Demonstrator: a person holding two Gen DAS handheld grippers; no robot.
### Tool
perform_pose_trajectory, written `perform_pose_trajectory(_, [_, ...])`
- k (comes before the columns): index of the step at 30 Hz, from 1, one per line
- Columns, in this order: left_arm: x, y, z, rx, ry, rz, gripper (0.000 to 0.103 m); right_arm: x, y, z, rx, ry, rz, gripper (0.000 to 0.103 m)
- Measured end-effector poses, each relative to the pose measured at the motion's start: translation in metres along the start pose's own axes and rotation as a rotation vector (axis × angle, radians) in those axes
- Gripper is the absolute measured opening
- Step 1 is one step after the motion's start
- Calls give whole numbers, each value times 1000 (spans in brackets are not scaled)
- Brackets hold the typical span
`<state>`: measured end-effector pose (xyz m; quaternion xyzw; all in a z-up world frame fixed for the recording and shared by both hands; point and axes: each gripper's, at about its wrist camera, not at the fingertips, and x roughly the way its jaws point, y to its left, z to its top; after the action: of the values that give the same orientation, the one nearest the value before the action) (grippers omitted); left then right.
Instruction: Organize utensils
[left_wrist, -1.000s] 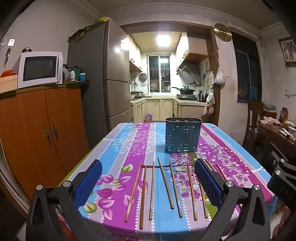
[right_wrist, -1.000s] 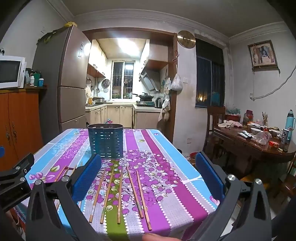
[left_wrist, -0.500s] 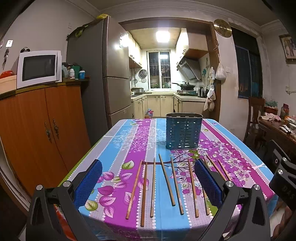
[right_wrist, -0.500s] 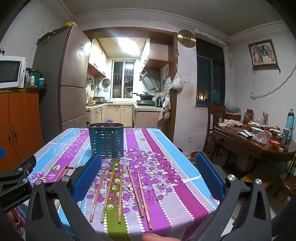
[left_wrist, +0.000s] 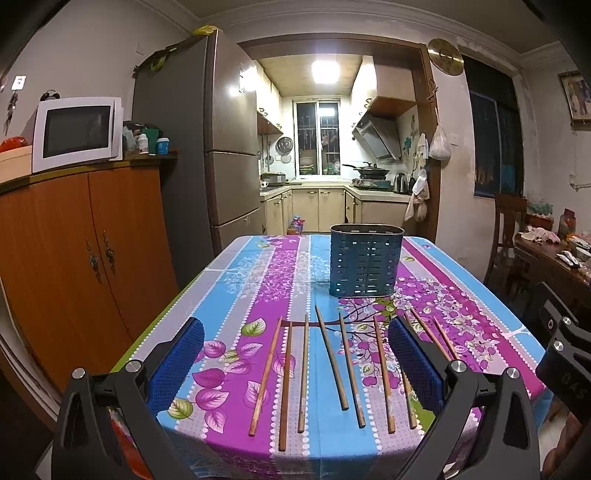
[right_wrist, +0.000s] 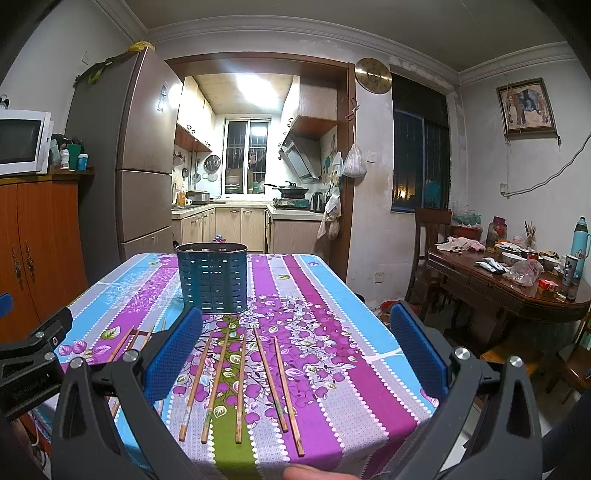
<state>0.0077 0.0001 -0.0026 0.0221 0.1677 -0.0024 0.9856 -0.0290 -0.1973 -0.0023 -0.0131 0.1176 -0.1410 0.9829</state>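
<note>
Both the left gripper (left_wrist: 295, 354) and the right gripper (right_wrist: 295, 347) are spread wide and hold nothing. The chopsticks (left_wrist: 332, 365) lie in a row on the table (left_wrist: 236, 280), in front of the blue holder (left_wrist: 365, 260).

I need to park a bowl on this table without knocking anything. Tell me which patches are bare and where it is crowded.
Bare: the cloth left of the blue holder toward the table's left edge, and the purple and blue stripes right of the holder, out to the right edge. Crowded: the near strip in front of the holder, where the chopsticks lie side by side between both open grippers.
</note>
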Motion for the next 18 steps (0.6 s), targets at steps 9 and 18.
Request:
perform_pose_trajectory(9, [-3,-3,1,15,-14,-22,99,0,0,0,0,2,0,98])
perform_pose_trajectory(18, [0,-1,-1,4,-23,-10,99,1,0,0,0,5,0,98])
